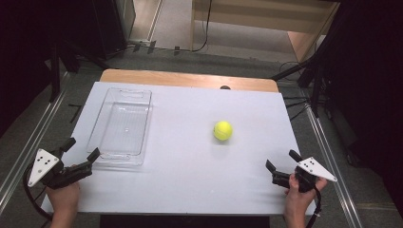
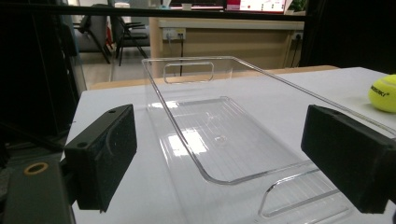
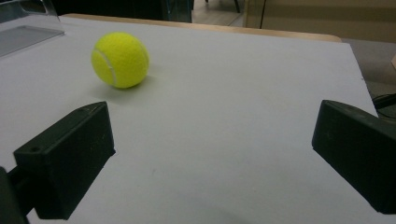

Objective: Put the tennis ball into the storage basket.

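A yellow tennis ball [image 1: 223, 130] rests on the white table [image 1: 190, 171], right of centre; it also appears at the upper left of the right gripper view [image 3: 120, 59] and at the right edge of the left gripper view [image 2: 384, 93]. A clear plastic tray [image 1: 122, 124] lies empty at the left, its near end between the jaws in the left gripper view [image 2: 219, 140]. My left gripper [image 1: 82, 150] is open just before the tray's near left corner. My right gripper [image 1: 283, 161] is open near the front right, short of the ball, holding nothing.
The white table top ends at a wooden strip [image 1: 190, 78] along the far side. Black stands and cables [image 1: 304, 99] flank the table on the floor. A wooden desk [image 2: 224, 37] stands beyond the table.
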